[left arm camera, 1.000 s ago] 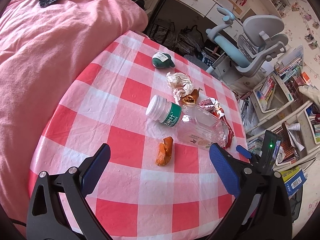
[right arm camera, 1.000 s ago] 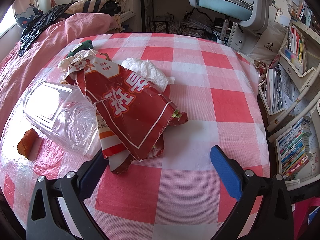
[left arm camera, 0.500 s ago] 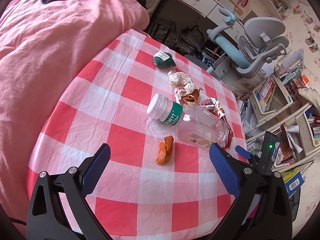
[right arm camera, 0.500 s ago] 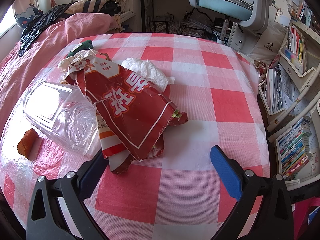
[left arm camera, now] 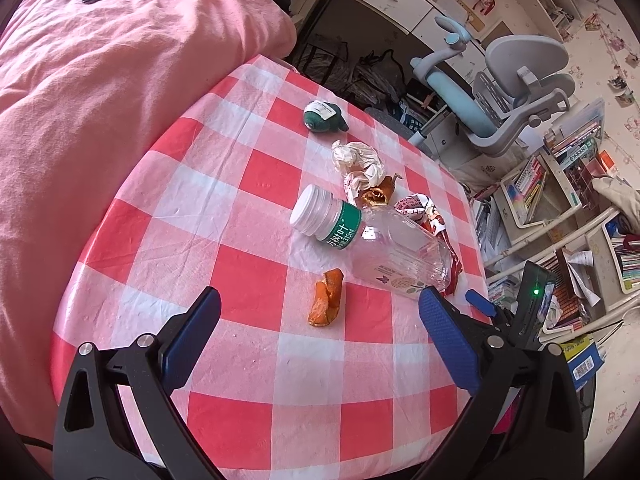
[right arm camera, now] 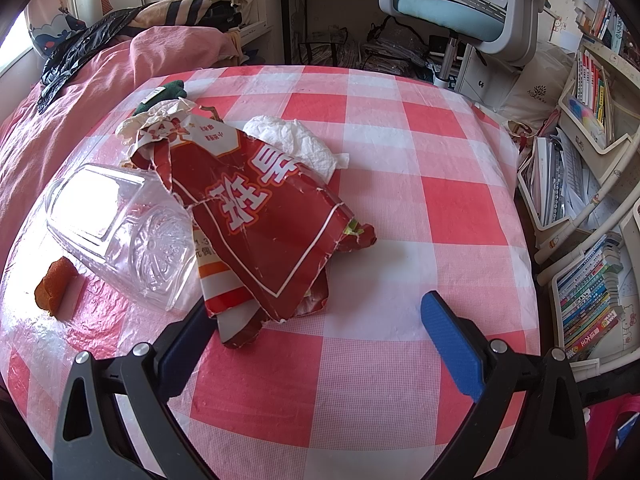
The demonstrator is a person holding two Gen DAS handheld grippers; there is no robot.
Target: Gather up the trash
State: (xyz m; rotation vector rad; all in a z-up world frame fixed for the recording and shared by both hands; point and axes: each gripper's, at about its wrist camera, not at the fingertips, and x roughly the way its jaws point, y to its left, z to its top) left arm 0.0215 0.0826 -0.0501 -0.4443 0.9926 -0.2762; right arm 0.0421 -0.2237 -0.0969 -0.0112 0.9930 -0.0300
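Note:
Trash lies on a red-and-white checked tablecloth [left arm camera: 256, 264]. A clear plastic bottle [left arm camera: 384, 248] with a white cap and green label lies on its side; its base [right arm camera: 132, 232] shows in the right wrist view. An orange peel piece [left arm camera: 326, 300] sits just ahead of my left gripper [left arm camera: 320, 320], which is open and empty. A torn red snack wrapper [right arm camera: 264, 216] lies ahead of my right gripper [right arm camera: 316, 320], also open and empty, with its left finger tip hidden behind the wrapper's edge. Crumpled white paper [left arm camera: 358, 158] and a white tissue [right arm camera: 296, 140] lie farther back.
A small dark green object with a white label [left arm camera: 322, 117] sits near the far table edge. A pink duvet [left arm camera: 100, 92] borders the table on the left. A grey-blue desk chair [left arm camera: 504, 100] and bookshelves [right arm camera: 588, 184] stand beyond the right edge.
The left wrist view has pulled back and up slightly, so the trash sits a little farther from the left gripper. The right wrist view has not changed.

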